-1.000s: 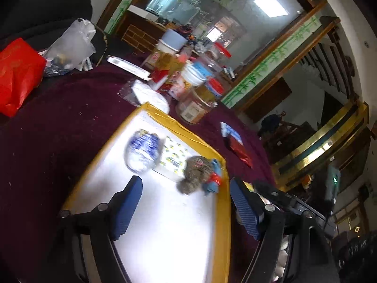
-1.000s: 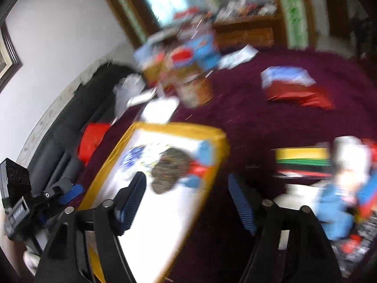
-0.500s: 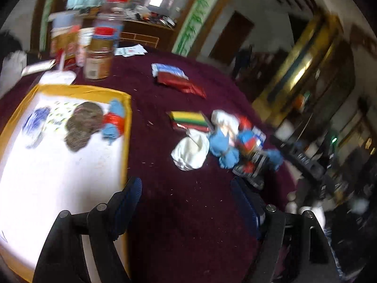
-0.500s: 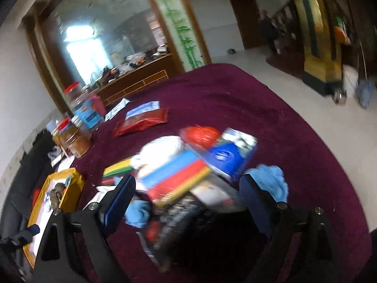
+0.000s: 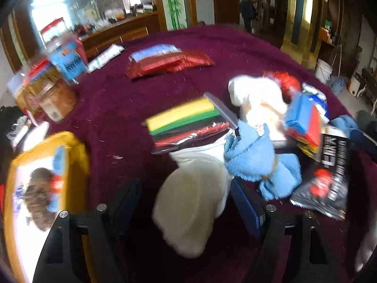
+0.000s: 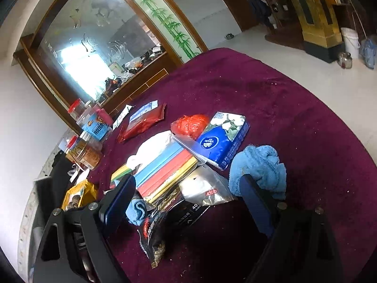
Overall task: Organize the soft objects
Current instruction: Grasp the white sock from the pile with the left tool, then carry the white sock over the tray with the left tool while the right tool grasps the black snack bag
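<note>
On plush maroon cloth (image 6: 294, 108): fluffy blue towel (image 6: 259, 165), crumpled

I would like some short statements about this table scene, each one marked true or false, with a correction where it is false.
1. The left gripper has open jaws with a white cloth between them. True.
2. The tablecloth is green. False: it is dark red.
3. The yellow-rimmed tray holds nothing. False: some small items lie in it.
4. A blue tissue pack lies beside a red bag. True.
5. The right gripper is clamped on a jar. False: its jaws stand open above the pile.
</note>
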